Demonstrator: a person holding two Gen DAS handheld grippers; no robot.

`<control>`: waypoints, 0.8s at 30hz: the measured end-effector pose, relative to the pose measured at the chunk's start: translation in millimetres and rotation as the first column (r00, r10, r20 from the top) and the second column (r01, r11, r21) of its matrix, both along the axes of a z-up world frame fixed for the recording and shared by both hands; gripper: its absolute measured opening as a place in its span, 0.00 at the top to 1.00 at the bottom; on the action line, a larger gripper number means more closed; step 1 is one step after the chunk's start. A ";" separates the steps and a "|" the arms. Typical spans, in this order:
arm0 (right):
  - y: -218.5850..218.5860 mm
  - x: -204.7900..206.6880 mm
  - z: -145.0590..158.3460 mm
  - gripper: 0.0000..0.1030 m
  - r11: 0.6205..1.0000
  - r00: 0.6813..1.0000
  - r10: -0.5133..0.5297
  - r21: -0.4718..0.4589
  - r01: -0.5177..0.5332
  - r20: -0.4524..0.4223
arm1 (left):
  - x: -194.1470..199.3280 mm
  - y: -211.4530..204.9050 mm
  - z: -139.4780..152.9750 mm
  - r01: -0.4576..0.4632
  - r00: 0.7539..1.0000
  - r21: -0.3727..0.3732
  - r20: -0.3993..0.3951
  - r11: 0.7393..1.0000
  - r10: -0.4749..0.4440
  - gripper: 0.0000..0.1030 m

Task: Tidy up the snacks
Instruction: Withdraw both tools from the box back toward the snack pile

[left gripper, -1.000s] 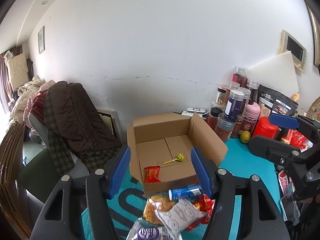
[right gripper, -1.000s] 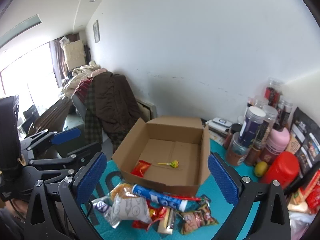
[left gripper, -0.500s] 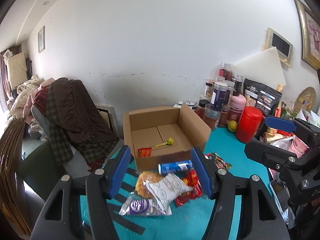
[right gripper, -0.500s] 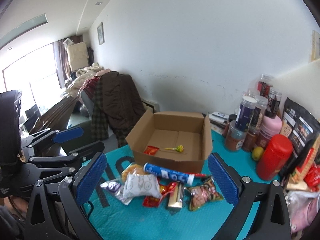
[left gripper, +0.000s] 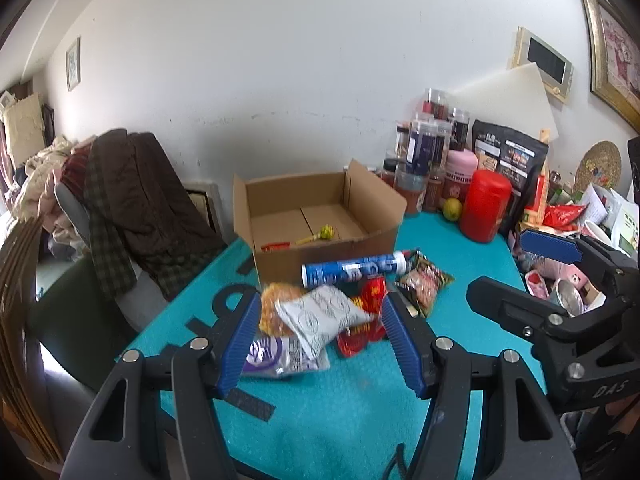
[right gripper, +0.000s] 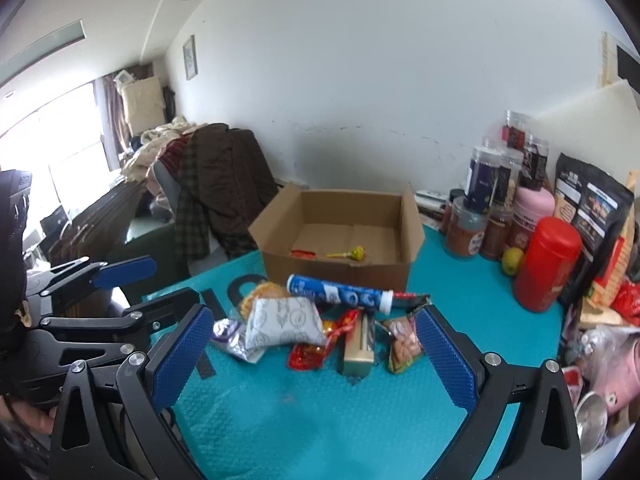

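The left gripper (left gripper: pixel 320 340) and right gripper (right gripper: pixel 314 354) both stood released at the bottom of their frames, gripping nothing. Just beyond, mid-frame on the teal mat (right gripper: pixel 320 412), lay the snack pile (right gripper: pixel 316 320), a blue tube (left gripper: pixel 354 271) atop. Farther back, the cardboard box (left gripper: pixel 320 216) held a lollipop (left gripper: pixel 322 234) and red packet (left gripper: pixel 275 246).

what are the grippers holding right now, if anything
Nothing. The left gripper and the right gripper are both open and empty, above the snack pile.
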State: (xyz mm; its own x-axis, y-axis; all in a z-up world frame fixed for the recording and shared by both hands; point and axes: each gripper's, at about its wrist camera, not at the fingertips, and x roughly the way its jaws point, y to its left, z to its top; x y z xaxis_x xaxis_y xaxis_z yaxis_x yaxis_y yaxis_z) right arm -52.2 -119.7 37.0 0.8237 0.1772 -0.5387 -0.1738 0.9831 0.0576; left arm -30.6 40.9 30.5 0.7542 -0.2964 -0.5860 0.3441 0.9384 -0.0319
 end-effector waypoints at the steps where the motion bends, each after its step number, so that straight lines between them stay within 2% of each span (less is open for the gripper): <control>1: 0.8 -1.2 -6.4 0.00 1.000 1.000 -0.009 -0.003 0.009 -0.002 | -0.8 0.9 -4.4 0.001 1.000 -0.002 -0.007 1.000 -0.001 0.39; 8: 4.1 2.1 -41.7 0.00 1.000 0.998 -0.026 -0.014 0.025 -0.051 | 0.8 3.6 -34.1 0.003 0.999 0.027 -0.054 1.000 -0.002 0.39; 24: 16.7 28.4 -97.4 0.00 1.000 0.989 -0.012 -0.002 0.011 -0.146 | 34.8 27.8 -93.5 -0.016 0.970 -0.032 -0.242 0.999 0.008 0.39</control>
